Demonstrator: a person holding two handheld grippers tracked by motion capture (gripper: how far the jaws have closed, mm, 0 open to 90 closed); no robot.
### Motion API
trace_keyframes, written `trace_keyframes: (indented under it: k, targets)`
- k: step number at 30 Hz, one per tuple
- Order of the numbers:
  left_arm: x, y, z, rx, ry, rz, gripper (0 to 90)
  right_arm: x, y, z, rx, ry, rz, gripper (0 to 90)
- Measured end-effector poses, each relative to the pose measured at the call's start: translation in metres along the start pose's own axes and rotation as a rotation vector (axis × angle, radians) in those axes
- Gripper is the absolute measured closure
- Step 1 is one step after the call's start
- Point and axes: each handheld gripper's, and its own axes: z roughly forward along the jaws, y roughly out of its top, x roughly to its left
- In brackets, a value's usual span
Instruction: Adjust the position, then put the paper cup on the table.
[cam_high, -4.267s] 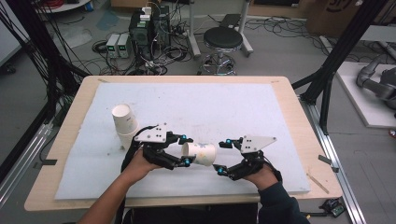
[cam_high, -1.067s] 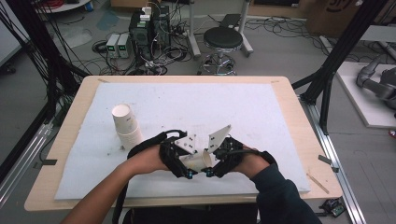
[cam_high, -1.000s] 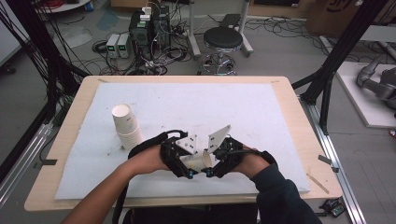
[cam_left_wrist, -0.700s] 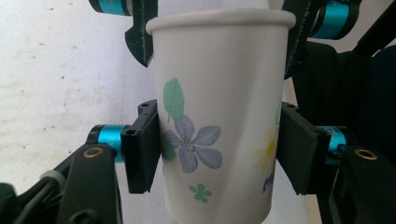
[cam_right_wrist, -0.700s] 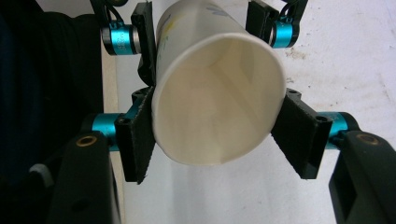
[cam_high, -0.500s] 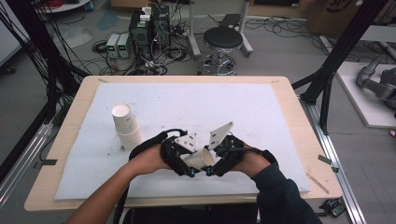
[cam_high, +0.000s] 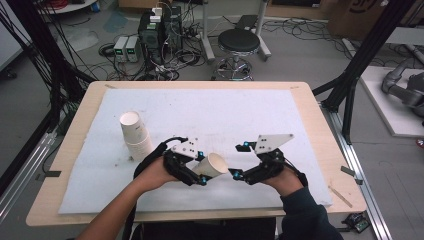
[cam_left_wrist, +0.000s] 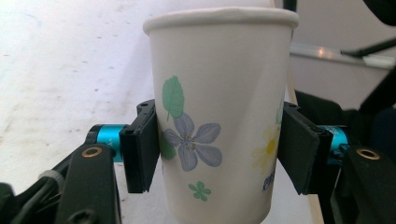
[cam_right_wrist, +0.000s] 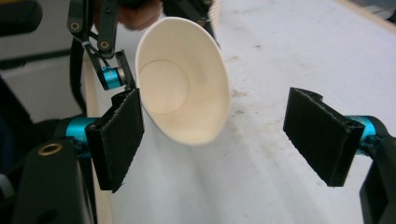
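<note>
High view: left hand-held gripper (cam_high: 200, 172) is pinching a paper cup (cam_high: 212, 164) just above the counter (cam_high: 300, 95), near its front edge.
Cup is lying tilted, long axis running left-right, open mouth pointing at the right hand-held gripper (cam_high: 239, 161), which is sitting just beside the rim, spread wide, gripping nothing. In the left gripper view the pads (cam_left_wrist: 142, 144) are squeezing the cup's flowered wall mid-height. Stack of cups (cam_high: 136, 135) is standing well apart to the left, nearer the left hand.
</note>
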Motion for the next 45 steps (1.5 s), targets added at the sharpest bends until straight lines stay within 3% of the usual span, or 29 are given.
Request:
trace_keyframes:
  k: [3,8,16,20,31,45]
  targets:
    - [0.001,-0.007,-0.005,-0.068,0.03,-0.03,35.9,-0.004,-0.013,-0.011,-0.049,-0.071,0.031,20.7]
    - [0.002,-0.019,-0.012,-0.181,0.084,-0.061,35.2,-0.011,-0.033,-0.023,-0.072,-0.154,0.077,20.7]
    - [0.004,-0.035,-0.023,-0.347,0.214,-0.085,33.4,-0.01,-0.047,-0.028,-0.089,-0.206,0.105,20.7]
    - [0.005,-0.039,-0.028,-0.409,0.259,-0.087,33.3,-0.01,-0.05,-0.029,-0.089,-0.229,0.101,20.7]
    - [0.008,-0.041,-0.035,-0.485,0.335,-0.096,32.0,-0.011,-0.053,-0.038,-0.118,-0.282,0.111,20.8]
    - [0.022,-0.04,-0.035,-0.544,0.444,-0.128,30.6,-0.012,-0.054,-0.039,-0.121,-0.285,0.112,20.8]
